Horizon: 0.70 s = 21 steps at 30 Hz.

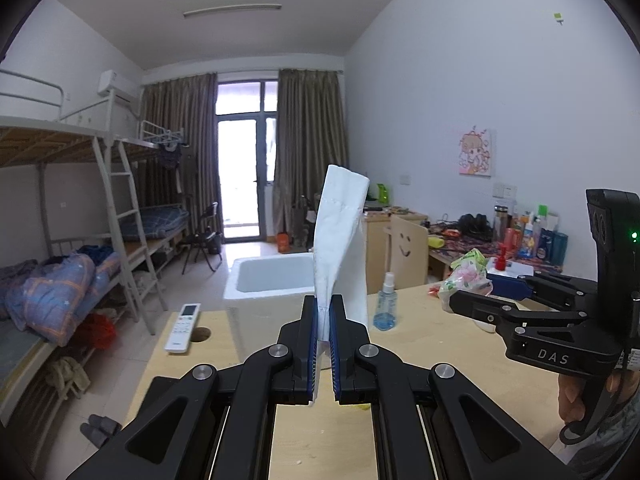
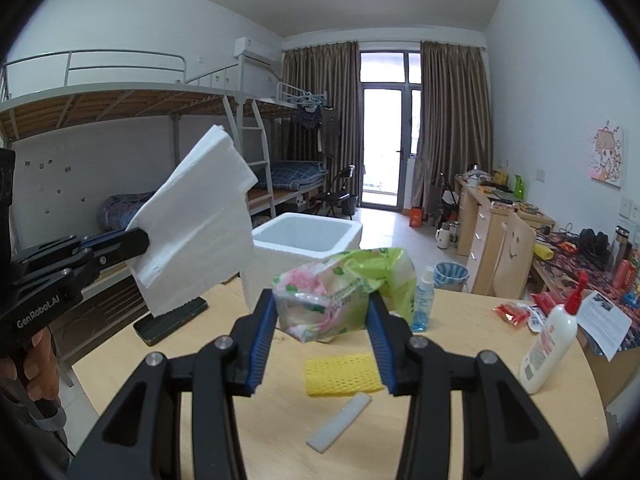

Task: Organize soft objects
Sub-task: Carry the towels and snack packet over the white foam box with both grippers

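Note:
My left gripper (image 1: 323, 312) is shut on a folded white tissue (image 1: 340, 224), which sticks up above the wooden table (image 1: 320, 440). In the right wrist view that gripper (image 2: 138, 242) comes in from the left, and the tissue (image 2: 196, 220) hangs tilted in the air. My right gripper (image 2: 321, 299) is shut on a green and pink soft tissue pack (image 2: 332, 292), with a pad pressed on each side. From the left wrist view the right gripper (image 1: 470, 294) holds the pack (image 1: 468, 274) at the right. An open white foam box (image 2: 304, 240) stands at the table's far edge, behind both.
On the table lie a yellow mesh pad (image 2: 342, 374), a white strip (image 2: 340, 422), a blue spray bottle (image 2: 424, 304), a white lotion bottle (image 2: 550, 344), red packets (image 2: 512, 314), a dark flat case (image 2: 172, 322) and a remote control (image 1: 183, 328). Bunk beds stand left, cluttered desks right.

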### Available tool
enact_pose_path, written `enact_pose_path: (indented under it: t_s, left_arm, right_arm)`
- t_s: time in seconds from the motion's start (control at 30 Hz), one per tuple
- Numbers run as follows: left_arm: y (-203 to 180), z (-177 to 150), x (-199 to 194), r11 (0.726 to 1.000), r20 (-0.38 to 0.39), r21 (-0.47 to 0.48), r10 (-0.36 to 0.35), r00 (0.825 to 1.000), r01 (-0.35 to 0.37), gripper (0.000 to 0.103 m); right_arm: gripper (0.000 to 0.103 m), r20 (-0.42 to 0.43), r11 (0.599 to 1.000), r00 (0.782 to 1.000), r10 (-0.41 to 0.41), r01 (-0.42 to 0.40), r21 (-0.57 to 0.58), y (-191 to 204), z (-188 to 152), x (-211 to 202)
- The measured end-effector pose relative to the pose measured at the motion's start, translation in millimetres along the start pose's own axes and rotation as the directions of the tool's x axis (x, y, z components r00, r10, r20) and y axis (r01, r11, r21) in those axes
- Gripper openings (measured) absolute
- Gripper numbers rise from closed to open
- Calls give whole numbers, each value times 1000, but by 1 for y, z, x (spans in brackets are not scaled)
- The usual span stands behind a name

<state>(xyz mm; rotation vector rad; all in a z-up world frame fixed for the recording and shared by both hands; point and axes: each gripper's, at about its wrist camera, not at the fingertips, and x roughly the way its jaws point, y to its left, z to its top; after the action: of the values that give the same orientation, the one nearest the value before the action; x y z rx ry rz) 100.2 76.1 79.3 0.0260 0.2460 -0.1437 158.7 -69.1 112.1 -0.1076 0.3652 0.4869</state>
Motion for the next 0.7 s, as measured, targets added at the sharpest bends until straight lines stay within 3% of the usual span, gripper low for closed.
enact_pose_path:
  t_s: [0.23, 0.7]
  left_arm:
    - [10, 2, -3, 999, 7, -6, 44, 999, -44, 6]
    - [19, 17, 15, 999, 6, -10, 47, 999, -46, 6]
  right_arm:
    - [49, -4, 999, 999, 44, -44, -7, 9, 3, 11]
    - [49, 3, 998, 998, 68, -68, -17, 14, 25, 25]
